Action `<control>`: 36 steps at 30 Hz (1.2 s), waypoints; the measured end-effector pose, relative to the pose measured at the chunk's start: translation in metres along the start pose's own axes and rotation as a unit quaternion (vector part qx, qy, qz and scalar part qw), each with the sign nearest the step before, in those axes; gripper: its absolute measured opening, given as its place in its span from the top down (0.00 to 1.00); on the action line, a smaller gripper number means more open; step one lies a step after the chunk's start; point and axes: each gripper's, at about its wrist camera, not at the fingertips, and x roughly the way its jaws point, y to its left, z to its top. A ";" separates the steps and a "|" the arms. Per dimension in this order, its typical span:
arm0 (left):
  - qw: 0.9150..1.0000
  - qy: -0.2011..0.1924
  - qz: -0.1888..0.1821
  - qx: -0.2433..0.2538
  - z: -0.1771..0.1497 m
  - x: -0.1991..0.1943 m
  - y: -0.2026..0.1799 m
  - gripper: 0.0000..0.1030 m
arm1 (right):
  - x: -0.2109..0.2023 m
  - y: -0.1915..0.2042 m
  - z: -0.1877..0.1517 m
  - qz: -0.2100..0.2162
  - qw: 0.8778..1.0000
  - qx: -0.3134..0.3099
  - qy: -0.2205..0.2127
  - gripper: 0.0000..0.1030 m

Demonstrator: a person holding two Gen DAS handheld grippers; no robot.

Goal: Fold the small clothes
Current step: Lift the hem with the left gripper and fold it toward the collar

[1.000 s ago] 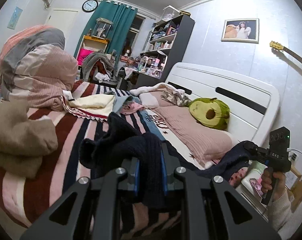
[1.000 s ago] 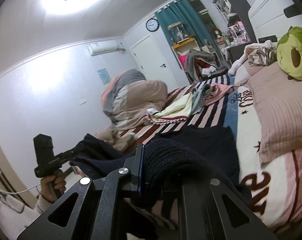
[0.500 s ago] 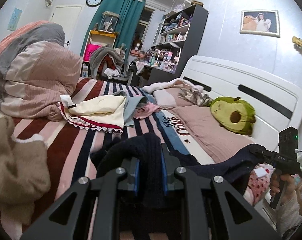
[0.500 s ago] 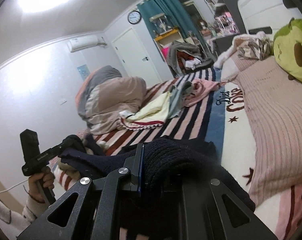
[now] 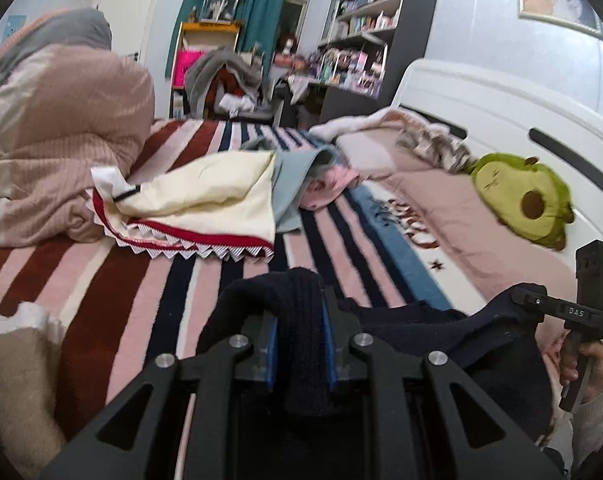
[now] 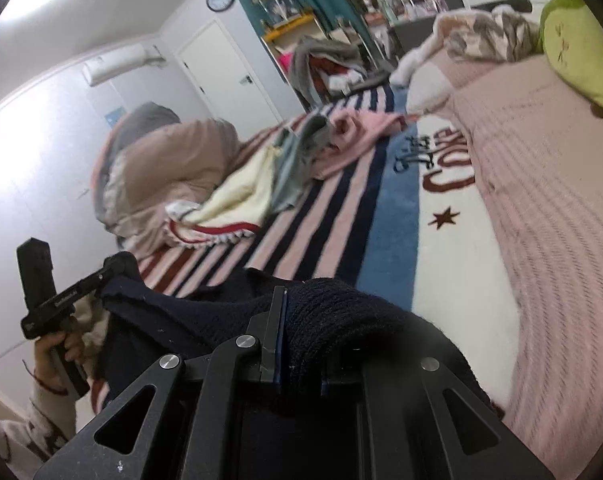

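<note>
While clamped at both ends, stretched above striped bed cover [image 5: 113,280]: dark navy knit garment [image 5: 421,328]. Left gripper [image 5: 299,344]: jaws clenched on a ribbed fold of garment. Right gripper [image 6: 299,356]: jaws clenched on another ribbed edge. Garment spans between both grippers at near edge of bed. Farther along bed cover: cream cloth with red zigzag trim [image 5: 205,204], grey-blue cloth [image 5: 289,184], pink cloth [image 6: 357,140], bunched pink duvet [image 5: 61,128]. Avocado plush [image 5: 521,204] against headboard [image 5: 501,120].

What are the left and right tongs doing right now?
Left tongs: closed on the dark navy knit garment.
Right tongs: closed on the same garment.
</note>
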 end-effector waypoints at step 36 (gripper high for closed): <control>0.987 0.026 -0.046 -0.151 -0.080 -0.112 0.038 0.17 | -0.090 -0.005 -0.079 -0.096 0.992 0.081 0.017 0.39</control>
